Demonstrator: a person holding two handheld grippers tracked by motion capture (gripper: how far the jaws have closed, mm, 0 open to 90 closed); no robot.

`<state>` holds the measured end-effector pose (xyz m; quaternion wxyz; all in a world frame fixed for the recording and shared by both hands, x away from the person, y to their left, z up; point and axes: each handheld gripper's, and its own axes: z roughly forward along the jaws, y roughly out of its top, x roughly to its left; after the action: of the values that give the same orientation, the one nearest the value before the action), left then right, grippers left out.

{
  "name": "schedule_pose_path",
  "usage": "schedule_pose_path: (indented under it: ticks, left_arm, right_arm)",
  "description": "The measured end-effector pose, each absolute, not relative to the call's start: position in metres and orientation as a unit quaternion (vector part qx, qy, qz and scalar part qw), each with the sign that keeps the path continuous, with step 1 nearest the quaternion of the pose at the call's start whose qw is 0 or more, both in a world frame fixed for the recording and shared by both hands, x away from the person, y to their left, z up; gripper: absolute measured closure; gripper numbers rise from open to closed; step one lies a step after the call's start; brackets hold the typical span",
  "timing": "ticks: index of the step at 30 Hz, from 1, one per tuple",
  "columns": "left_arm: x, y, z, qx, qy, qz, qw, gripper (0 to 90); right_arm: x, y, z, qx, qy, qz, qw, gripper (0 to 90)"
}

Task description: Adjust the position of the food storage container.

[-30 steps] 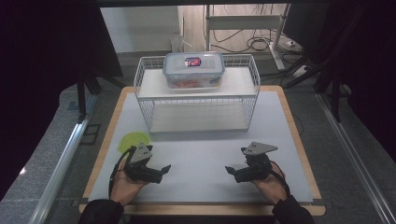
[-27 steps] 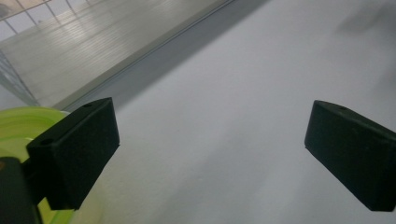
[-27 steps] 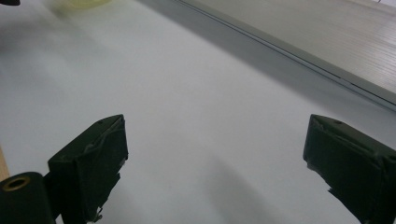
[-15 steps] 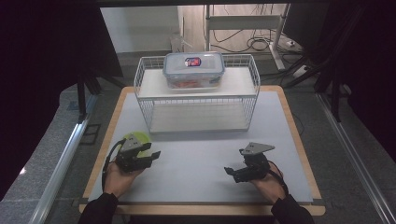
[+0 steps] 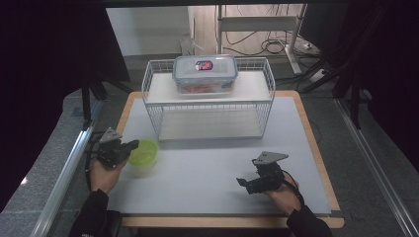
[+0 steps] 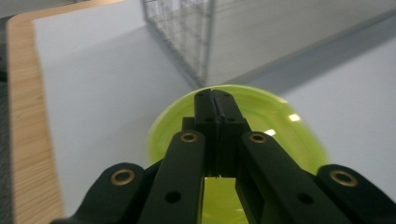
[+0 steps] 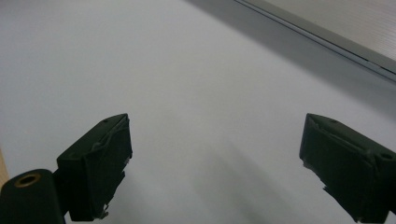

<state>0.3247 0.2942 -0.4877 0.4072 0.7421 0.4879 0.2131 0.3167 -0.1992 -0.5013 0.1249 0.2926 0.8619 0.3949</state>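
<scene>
Yellow-green bowl (image 5: 144, 152) — round, glossy plastic, standing mouth up on the pale grey mat (image 5: 207, 173), so it has no long axis to speak of. It lies just in front of the white wire rack (image 5: 207, 101), off that rack's front left corner. The left gripper (image 5: 129, 146) has just been closing: its black jaws meet tip to tip over the bowl's near rim, and whether the rim is pinched between them cannot be told. The right gripper (image 5: 242, 182) — jaws spread wide, holding nothing — rests on the mat well in front of the rack's right end. A clear lidded box (image 5: 204, 74) sits on the rack's top shelf.
</scene>
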Motion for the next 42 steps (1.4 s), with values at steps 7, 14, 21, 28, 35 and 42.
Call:
schedule_pose_path:
  ticks: [7, 14, 21, 28, 35, 42]
  left_arm:
    - [0.329, 0.312, -0.496, 0.729, 0.512, 0.214, 0.402, 89.8]
    - [0.333, 0.329, -0.502, 0.711, 0.54, 0.221, 0.391, 89.9]
    - [0.336, 0.326, -0.508, 0.722, 0.543, 0.213, 0.371, 89.8]
    - [0.335, 0.32, -0.512, 0.734, 0.542, 0.211, 0.349, 89.8]
    - [0.334, 0.319, -0.513, 0.732, 0.546, 0.204, 0.352, 89.9]
    - [0.33, 0.309, -0.513, 0.733, 0.545, 0.194, 0.358, 89.9]
  right_arm:
    - [0.317, -0.199, -0.502, 0.293, 0.862, 0.394, 0.124, 9.4]
    - [0.317, -0.199, -0.502, 0.293, 0.863, 0.392, 0.123, 9.6]
    - [0.317, -0.199, -0.502, 0.292, 0.865, 0.389, 0.122, 9.7]
    - [0.317, -0.199, -0.502, 0.29, 0.867, 0.387, 0.122, 10.0]
    - [0.316, -0.198, -0.503, 0.289, 0.869, 0.384, 0.12, 10.1]
    - [0.316, -0.198, -0.503, 0.288, 0.87, 0.381, 0.121, 10.2]
